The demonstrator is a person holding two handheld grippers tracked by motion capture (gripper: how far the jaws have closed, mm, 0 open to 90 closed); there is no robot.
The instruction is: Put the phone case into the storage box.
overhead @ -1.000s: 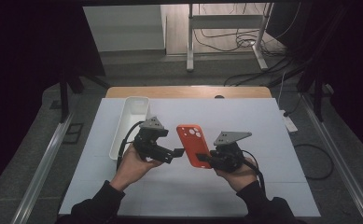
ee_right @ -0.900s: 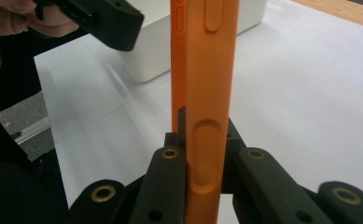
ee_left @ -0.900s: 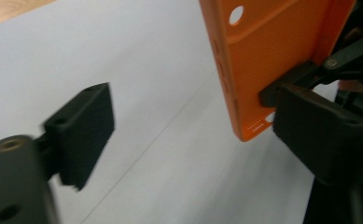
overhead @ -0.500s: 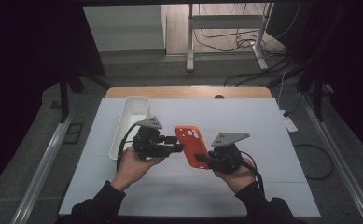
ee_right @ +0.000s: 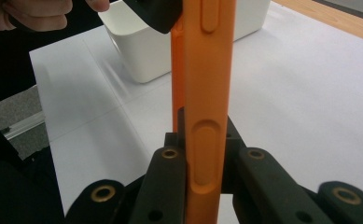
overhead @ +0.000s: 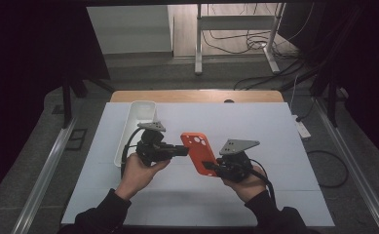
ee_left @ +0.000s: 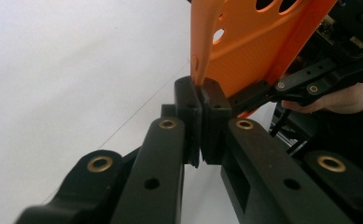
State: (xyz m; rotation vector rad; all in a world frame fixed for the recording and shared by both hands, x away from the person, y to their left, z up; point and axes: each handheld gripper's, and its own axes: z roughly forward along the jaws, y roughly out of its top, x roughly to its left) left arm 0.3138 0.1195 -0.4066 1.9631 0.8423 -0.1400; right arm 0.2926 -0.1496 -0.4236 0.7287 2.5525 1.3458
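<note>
- Left gripper [overhead: 183, 151] has just been closing its jaws, and they now pinch the thin rim of the orange phone case [overhead: 199, 152]; in the left gripper view the black pads [ee_left: 187, 109] meet on the case's side edge.
- Right gripper [overhead: 211, 167] is clamped on the same case lower down; in the right gripper view its jaws grip the edge from both sides, with a raised oval button bump between them.
- Phone case hangs in the air between both grippers, above the middle of the table, tilted, clear of the surface.
- No brand, label or writing can be read on the case or on the grippers.
- Case looks like smooth, matte, soft plastic with rounded corners and round camera holes near its upper end; the jaws are hard black plastic with brass-ringed pivots.
- White bin [overhead: 136, 128], long with rounded corners, sits just left of the left gripper.
- White table cover [overhead: 284, 146] is smooth, with open room to the right and in front.
</note>
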